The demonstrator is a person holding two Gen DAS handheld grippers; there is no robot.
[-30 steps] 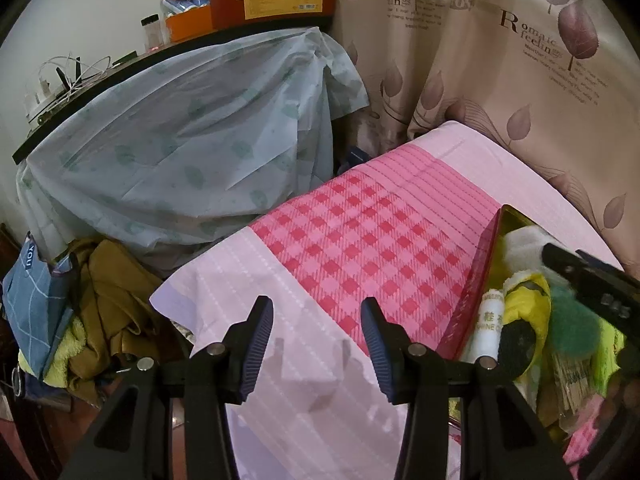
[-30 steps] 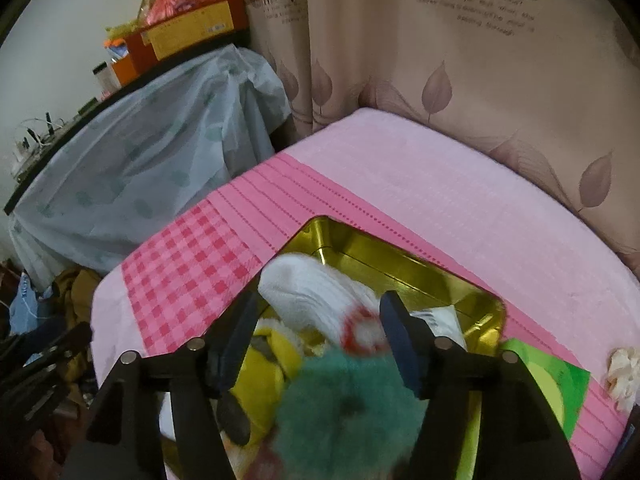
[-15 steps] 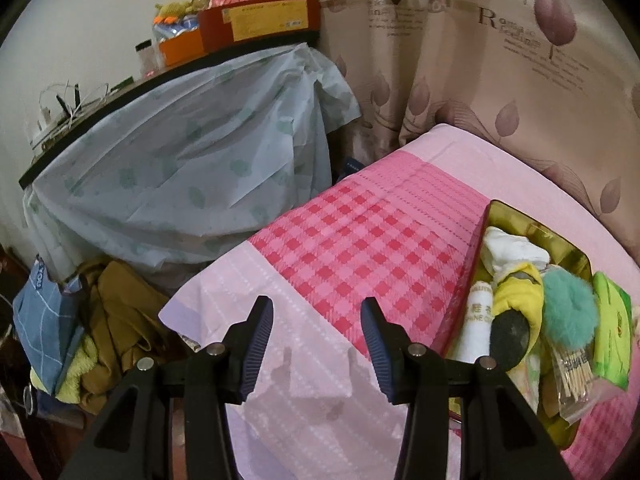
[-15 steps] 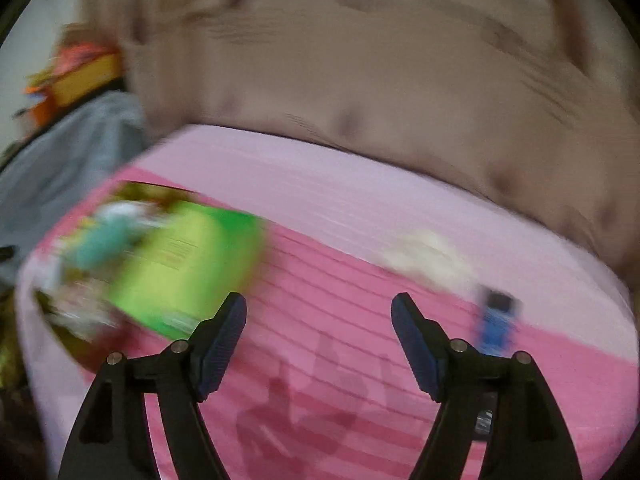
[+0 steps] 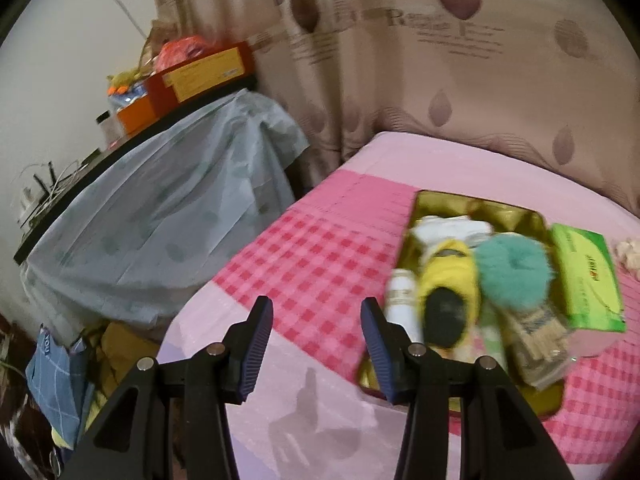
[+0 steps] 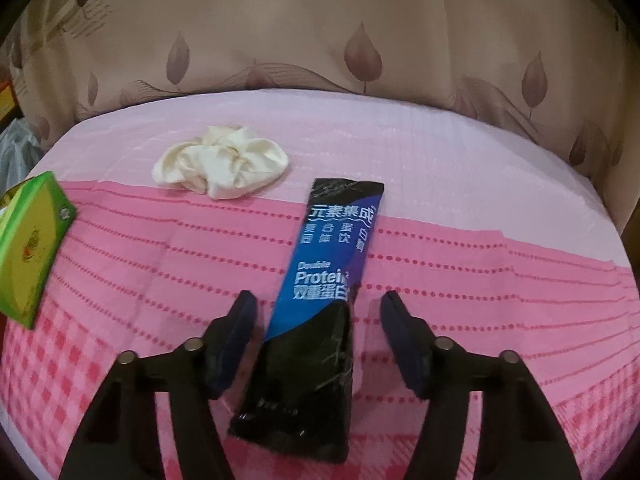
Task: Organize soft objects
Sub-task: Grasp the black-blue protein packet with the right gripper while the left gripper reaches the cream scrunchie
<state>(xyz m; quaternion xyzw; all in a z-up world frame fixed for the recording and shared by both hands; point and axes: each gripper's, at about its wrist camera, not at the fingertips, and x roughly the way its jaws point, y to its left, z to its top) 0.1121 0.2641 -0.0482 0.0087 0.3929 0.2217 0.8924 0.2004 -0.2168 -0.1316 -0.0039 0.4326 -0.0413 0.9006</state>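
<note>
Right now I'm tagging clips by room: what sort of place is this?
Probably a bedroom at home: a bed under a pink checked cover, a leaf-printed beige curtain, and clothes heaped beside it.

Bed cover (image 5: 320,264): pink, in three bands: pale pink with faint white dotted lines, deeper pink with red dotted stripes, and pink-and-red gingham check.
Curtain (image 6: 320,32): beige-brown, printed with mauve leaf shapes and thin wavy lines.
Tin (image 5: 480,208): gold inside.
Pompom (image 5: 512,272): teal, fluffy.
Plush toy (image 5: 448,276): yellow with a black patch.
Socks (image 5: 444,228): white.
Box (image 5: 588,276): bright green with yellow-green face and red lettering.
Scrunchie (image 6: 220,164): cream.
Sachet (image 6: 320,280): black and blue, white lettering.
Dust sheet (image 5: 160,220): pale grey-blue with darker spots.
Claw pads (image 5: 256,344): dark blue, on black arms.
</note>
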